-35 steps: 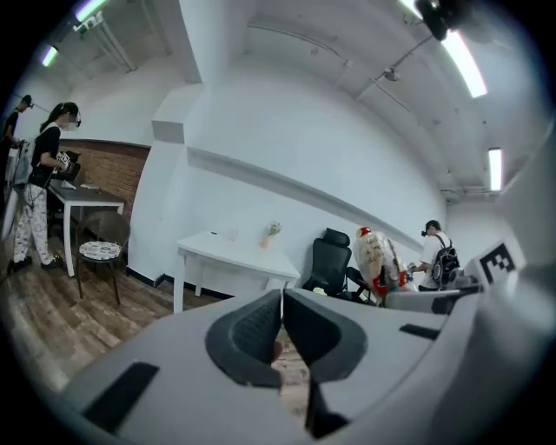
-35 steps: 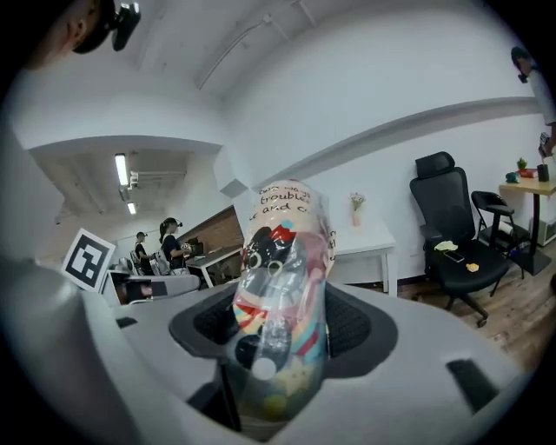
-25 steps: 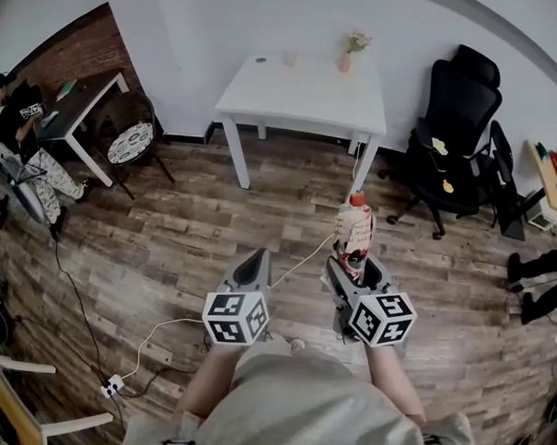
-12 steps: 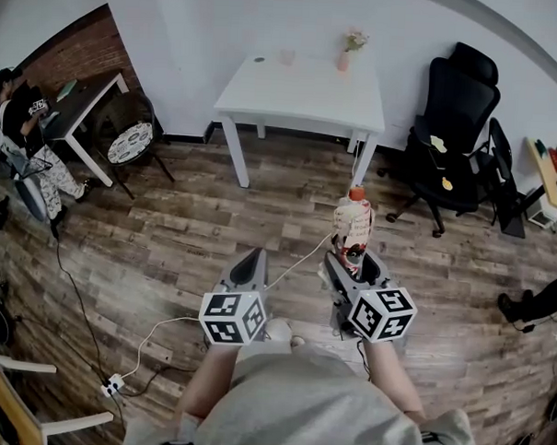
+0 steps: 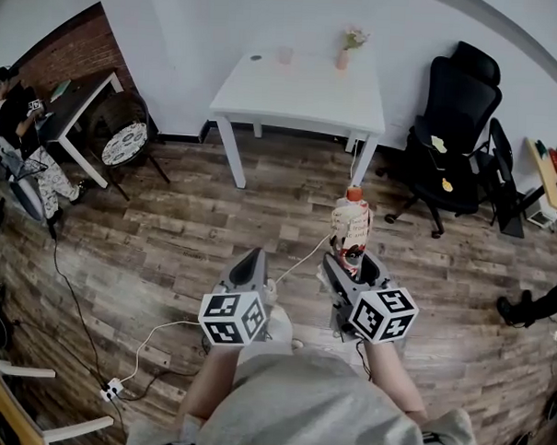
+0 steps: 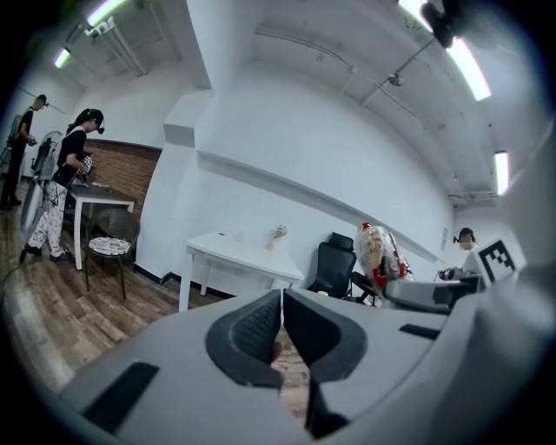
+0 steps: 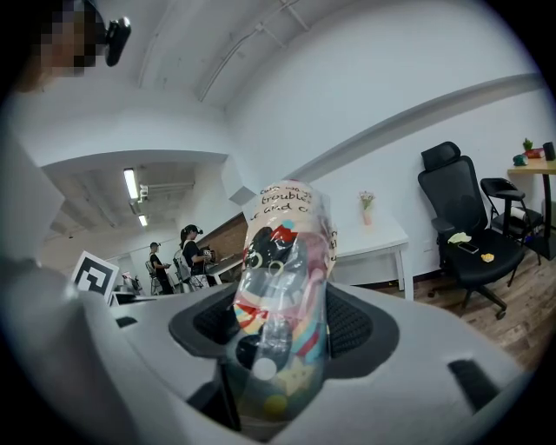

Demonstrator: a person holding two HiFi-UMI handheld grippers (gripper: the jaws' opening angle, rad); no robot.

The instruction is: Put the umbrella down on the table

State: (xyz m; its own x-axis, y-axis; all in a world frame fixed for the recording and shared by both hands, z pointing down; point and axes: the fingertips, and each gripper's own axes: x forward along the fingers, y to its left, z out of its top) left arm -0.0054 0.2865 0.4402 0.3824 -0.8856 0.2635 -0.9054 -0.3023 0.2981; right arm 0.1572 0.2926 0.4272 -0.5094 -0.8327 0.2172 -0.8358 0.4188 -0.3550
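A folded umbrella (image 5: 351,227) in a clear printed sleeve with a red tip stands up out of my right gripper (image 5: 352,264). In the right gripper view the umbrella (image 7: 282,295) fills the gap between the dark pads (image 7: 356,326), which press on its sides. My left gripper (image 5: 251,266) is level with the right one, a little to its left, and its pads (image 6: 252,330) meet with nothing between them. The white table (image 5: 303,84) stands ahead against the wall, well beyond both grippers, across the wooden floor.
A small vase (image 5: 347,56) and a cup (image 5: 286,55) stand at the table's back edge. A black office chair (image 5: 453,132) is to the table's right. At the left a person (image 5: 16,122) sits at a dark desk (image 5: 76,107). A white cable (image 5: 163,336) lies on the floor.
The whole view has shifted slightly: the table sits a bit further left and nearer. Both grippers keep their places in the picture, and the umbrella stays gripped. A person's legs at the right have moved.
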